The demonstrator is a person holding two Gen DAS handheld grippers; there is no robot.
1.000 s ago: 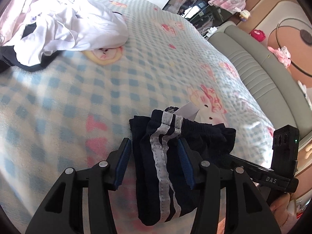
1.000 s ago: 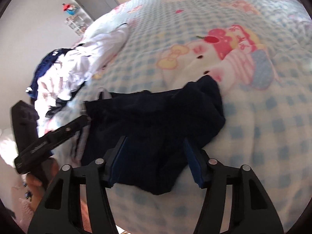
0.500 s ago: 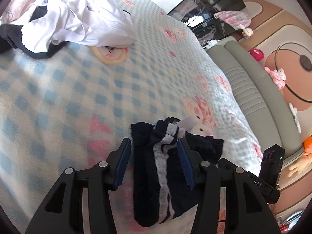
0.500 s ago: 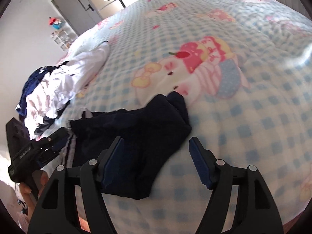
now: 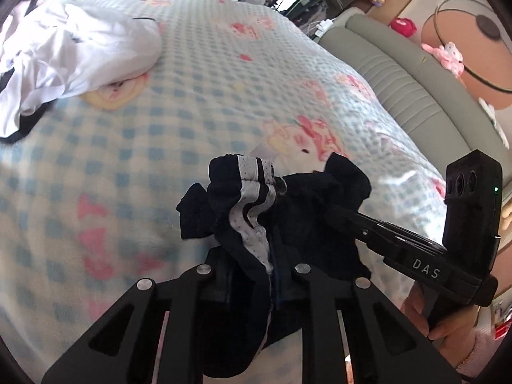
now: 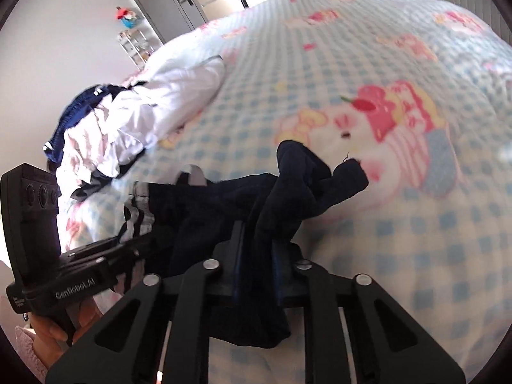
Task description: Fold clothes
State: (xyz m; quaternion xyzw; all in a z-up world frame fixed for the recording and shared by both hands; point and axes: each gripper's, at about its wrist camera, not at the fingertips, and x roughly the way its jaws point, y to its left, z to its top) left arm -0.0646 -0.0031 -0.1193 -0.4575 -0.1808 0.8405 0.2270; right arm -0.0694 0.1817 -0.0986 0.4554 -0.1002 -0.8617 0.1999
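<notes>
Both grippers are clamped on the navy shorts (image 5: 297, 211), lifted bunched just above the checked blanket (image 5: 198, 102): left gripper (image 5: 270, 275) on the white-striped side, right gripper (image 6: 256, 272) on the plain side

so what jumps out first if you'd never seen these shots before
The dark navy shorts with white side stripes, pinched at the near edge of the bed by both the left gripper and the right gripper. Next, the blue-checked cartoon bedspread filling both views, and the heap of white and navy laundry at its far left.
</notes>
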